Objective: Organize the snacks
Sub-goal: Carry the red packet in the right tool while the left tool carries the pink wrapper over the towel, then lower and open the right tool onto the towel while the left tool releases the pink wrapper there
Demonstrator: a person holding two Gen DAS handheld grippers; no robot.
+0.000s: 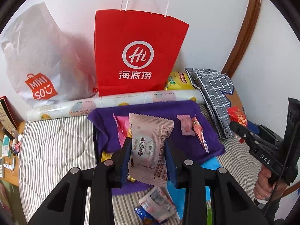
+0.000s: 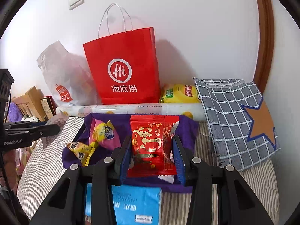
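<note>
My left gripper (image 1: 148,146) is shut on a pale pink snack packet (image 1: 150,150), held upright above a purple cloth (image 1: 187,140). On that cloth lie a pink wrapper (image 1: 122,129), a small pink candy (image 1: 185,126) and a thin red stick pack (image 1: 199,133). My right gripper (image 2: 151,146) is shut on a red snack packet (image 2: 152,146) with gold characters, over the same purple cloth (image 2: 187,129). A pink-and-yellow packet (image 2: 103,133) and a yellow-brown one (image 2: 81,150) lie to its left. The right gripper shows at the right edge of the left view (image 1: 241,133).
A red paper bag (image 1: 135,56) and a white plastic bag (image 1: 37,71) lean on the wall behind a rolled sheet (image 1: 112,101). A yellow chip bag (image 2: 180,93) and a checked fabric box (image 2: 234,120) stand right. A blue pack (image 2: 136,204) and loose wrappers (image 1: 157,204) lie on the striped quilt (image 1: 56,146).
</note>
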